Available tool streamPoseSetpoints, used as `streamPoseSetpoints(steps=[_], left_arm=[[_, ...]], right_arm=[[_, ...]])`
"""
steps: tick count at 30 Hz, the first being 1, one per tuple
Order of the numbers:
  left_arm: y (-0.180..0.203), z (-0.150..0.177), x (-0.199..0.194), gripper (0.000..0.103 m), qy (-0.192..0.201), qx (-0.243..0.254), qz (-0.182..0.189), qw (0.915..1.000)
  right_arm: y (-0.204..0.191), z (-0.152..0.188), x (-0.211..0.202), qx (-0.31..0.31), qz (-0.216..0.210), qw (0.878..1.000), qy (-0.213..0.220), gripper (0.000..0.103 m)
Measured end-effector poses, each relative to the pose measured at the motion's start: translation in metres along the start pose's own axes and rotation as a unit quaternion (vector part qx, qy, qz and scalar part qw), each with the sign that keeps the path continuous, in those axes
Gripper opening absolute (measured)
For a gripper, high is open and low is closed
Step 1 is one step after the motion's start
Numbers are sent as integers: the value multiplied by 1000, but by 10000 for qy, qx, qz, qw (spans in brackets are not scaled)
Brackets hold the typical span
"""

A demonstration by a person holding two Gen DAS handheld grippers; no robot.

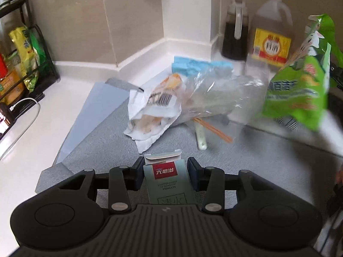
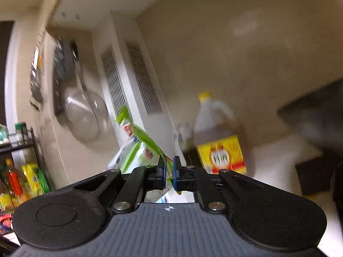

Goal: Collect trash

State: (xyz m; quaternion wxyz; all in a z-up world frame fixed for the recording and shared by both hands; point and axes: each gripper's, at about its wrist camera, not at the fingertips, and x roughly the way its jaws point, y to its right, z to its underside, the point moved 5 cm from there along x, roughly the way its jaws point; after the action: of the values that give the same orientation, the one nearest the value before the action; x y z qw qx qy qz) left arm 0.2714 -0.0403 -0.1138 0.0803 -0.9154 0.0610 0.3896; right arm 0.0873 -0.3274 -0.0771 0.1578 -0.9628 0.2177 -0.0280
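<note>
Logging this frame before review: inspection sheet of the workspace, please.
Surface: white counter with grey mat.
Job's things: green packet, small carton, crumpled paper bag, clear plastic bag, skewers.
Clutter: blue sponge, oil jug, dark jar.
Tools: left tool shut on carton; right tool shut on packet, lifted.
Cables: white cable.
Surroundings: condiment rack, tiled wall.
</note>
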Motion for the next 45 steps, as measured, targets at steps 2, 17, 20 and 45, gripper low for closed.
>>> streamPoseSetpoints(steps=[2, 17, 20, 45], left_arm=[[-2, 4, 10, 60, -153, -20, -17, 9999], [-7, 28, -2, 94, -347, -192, 152, 9991], [-5, 33, -4, 94, -402, -108, 155, 9990], [-19, 41, 14, 103, -510, -314, 189, 9980]], right_arm=[[5, 4, 9, 123, 61, 9993, -343, 17], [24, 9, 15, 522, 484, 9962, -501, 87], [21, 12, 15, 513, 269, 9962, -652, 89], [-2, 89, -11, -660, 1434, 9429, -2933, 103]])
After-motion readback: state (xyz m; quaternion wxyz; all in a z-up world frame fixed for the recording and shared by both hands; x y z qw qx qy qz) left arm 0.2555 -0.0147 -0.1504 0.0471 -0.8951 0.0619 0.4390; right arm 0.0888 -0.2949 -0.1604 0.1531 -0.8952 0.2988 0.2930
